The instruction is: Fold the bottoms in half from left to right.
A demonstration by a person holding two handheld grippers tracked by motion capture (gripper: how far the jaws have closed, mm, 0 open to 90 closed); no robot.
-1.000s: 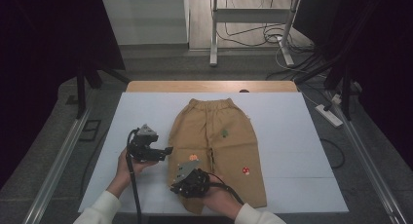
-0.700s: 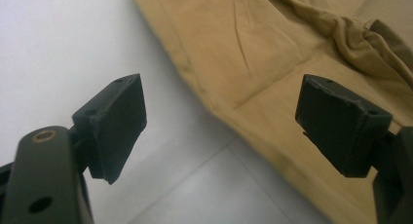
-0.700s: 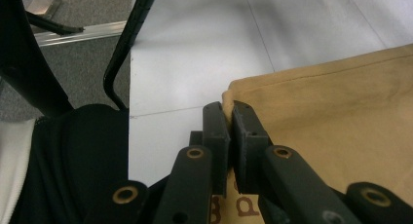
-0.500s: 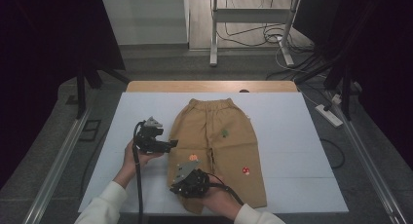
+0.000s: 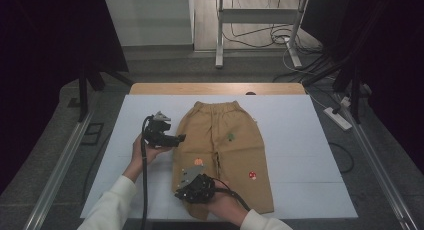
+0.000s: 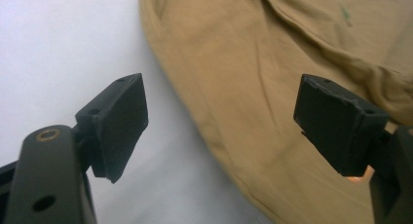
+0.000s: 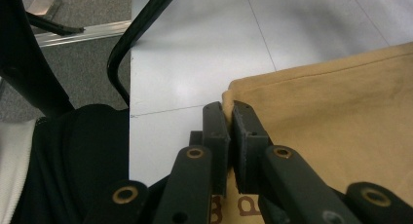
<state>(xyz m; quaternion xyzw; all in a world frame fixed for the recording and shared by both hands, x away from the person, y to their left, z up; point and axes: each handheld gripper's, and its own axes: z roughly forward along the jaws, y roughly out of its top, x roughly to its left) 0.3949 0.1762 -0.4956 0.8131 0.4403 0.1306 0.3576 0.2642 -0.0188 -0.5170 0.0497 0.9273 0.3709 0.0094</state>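
Tan trousers lie flat on the white table top, waistband far, legs toward me. In the high view my left gripper is at the trousers' left side edge, pointing right. Its jaws stand wide open in the left gripper view, where the left gripper straddles the tan trousers edge with nothing pinched. At the near hem of the left leg sits my right gripper. The right gripper is shut on the hem corner of the trousers.
The trousers carry small green, orange and red patches. A white power strip lies off the table's right side. Metal rails run along both sides. A stand and cables sit behind the far wooden edge.
My left gripper has moved away from me and to the right, up to the trousers' left edge. The right gripper has stayed at the hem.
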